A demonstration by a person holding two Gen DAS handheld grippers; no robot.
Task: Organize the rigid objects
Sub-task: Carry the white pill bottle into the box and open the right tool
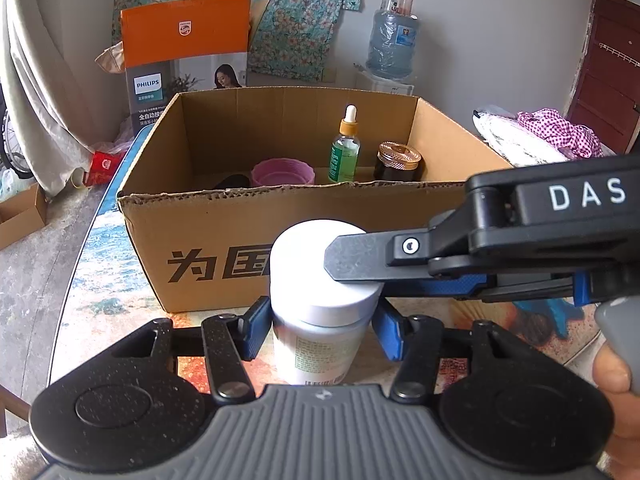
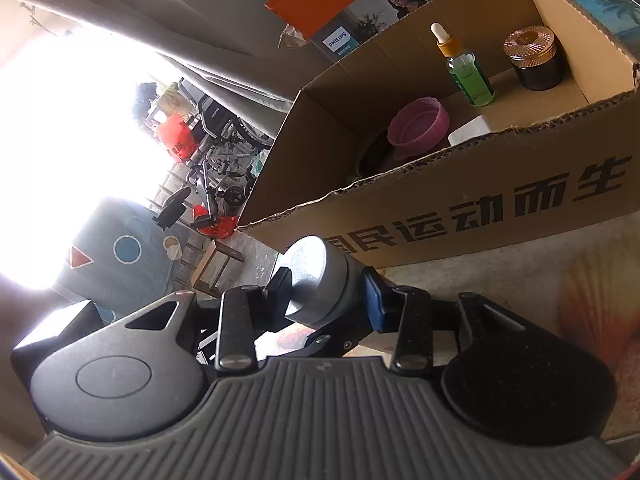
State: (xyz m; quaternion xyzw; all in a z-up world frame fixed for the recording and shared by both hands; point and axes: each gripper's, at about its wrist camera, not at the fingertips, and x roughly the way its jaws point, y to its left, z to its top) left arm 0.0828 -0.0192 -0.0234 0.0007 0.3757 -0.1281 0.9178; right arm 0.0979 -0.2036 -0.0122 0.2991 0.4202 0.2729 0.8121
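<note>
White jar (image 1: pixel 320 312) sits pinched between the left gripper (image 1: pixel 320 330); right gripper (image 2: pixel 324 292) seemingly clamps its lid.

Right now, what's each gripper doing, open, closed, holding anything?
Left gripper: closed on the white bottle body.
Right gripper: closed on the bottle's cap.

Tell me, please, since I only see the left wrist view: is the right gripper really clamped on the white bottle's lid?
Observer: Yes. The right wrist view shows the right gripper with one pad on each side of the white bottle lid.
Operator: Thank you. Is anything hidden behind the cardboard box near wall?
Observer: Yes. A white rectangular object sits just inside that wall, beside the pink bowl.
</note>
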